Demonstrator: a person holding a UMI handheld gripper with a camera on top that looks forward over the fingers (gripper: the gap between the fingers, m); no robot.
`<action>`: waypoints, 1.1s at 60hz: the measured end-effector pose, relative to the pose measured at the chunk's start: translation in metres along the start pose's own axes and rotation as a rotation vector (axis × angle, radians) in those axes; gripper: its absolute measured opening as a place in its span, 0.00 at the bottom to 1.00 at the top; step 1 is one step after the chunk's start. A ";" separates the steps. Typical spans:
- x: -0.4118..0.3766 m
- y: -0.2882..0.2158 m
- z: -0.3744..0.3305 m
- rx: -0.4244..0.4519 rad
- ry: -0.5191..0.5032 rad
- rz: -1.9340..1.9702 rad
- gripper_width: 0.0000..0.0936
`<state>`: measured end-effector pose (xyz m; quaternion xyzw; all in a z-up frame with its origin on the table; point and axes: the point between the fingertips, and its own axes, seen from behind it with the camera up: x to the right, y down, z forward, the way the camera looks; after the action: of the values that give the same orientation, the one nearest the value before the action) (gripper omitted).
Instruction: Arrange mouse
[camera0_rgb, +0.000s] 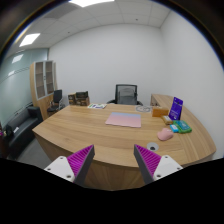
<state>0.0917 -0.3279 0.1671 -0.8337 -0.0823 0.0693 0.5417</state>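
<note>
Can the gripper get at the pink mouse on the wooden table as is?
Probably yes. The open gripper is well short of the small pink mouse, which lies beyond its fingers beside the pink mat on the oval wooden table, with nothing between.

Wooden table (90, 135) with pink mat (124, 120)

The tongs (114, 163) are all that shows of the rig: two pale grey, blocky fingers, one at the left and one at the right. Each wears a bright magenta pad (81, 159) on its inner face, cut as a slanted wedge and ribbed with fine ridges. The right finger carries a small dark round mark near its tip. A wide gap lies between the two.
</note>
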 end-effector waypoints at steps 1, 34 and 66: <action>0.004 0.000 0.000 0.001 0.012 0.002 0.89; 0.264 0.025 0.142 -0.053 0.213 0.123 0.88; 0.338 0.030 0.310 -0.183 0.123 0.242 0.88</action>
<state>0.3605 0.0083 0.0062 -0.8859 0.0460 0.0750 0.4554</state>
